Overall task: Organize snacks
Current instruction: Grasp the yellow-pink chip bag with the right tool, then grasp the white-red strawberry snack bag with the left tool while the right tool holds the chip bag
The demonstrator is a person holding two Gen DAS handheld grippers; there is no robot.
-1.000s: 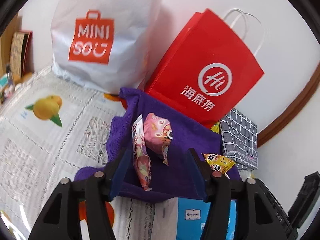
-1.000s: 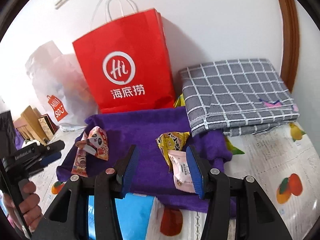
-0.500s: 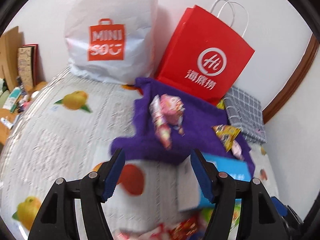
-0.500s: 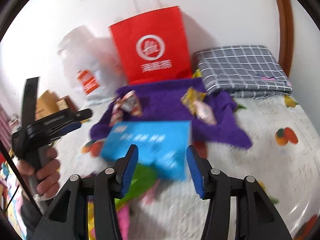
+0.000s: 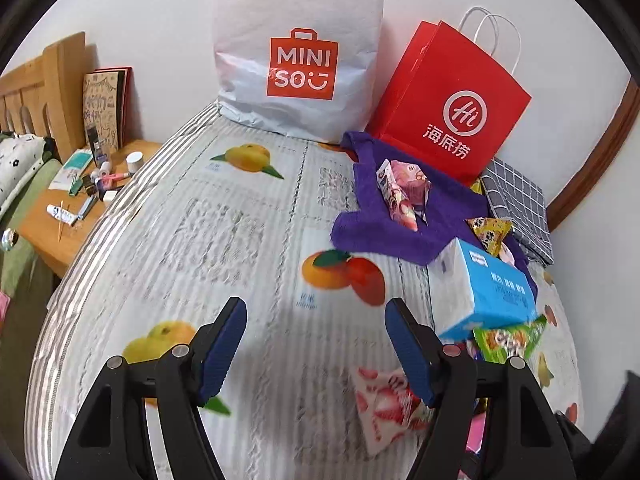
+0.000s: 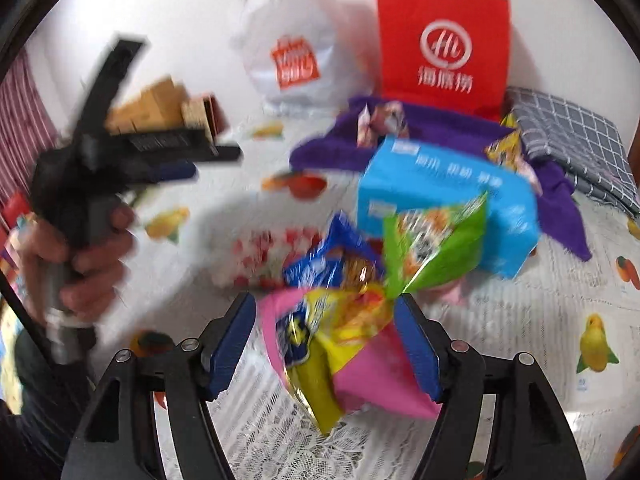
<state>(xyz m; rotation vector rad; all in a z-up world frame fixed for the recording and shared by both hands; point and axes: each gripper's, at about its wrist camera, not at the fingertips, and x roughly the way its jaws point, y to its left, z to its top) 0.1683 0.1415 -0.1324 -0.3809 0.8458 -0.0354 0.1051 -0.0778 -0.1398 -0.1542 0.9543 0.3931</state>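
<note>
A purple cloth (image 5: 400, 216) lies at the far side of the table with pink snack packets (image 5: 404, 192) and a yellow packet (image 5: 488, 230) on it. A loose pile of snacks lies nearer: a green bag (image 6: 432, 248), a blue bag (image 6: 320, 264), a yellow packet on a pink one (image 6: 348, 320), and a strawberry-print packet (image 5: 384, 404). My left gripper (image 5: 316, 352) is open and empty above bare tablecloth. My right gripper (image 6: 326, 348) is open, its jaws on either side of the yellow and pink packets; whether it touches them I cannot tell.
A blue tissue box (image 5: 484, 292) sits between pile and cloth. A white MINISO bag (image 5: 300, 48) and a red paper bag (image 5: 448, 104) stand against the wall. A folded grey checked cloth (image 5: 516, 204) lies at right. A cluttered wooden bedside stand (image 5: 80, 200) is left.
Both grippers have pulled back from the purple cloth toward the near side. The snack pile has come into the right wrist view between the jaws. The right view is motion-blurred.
</note>
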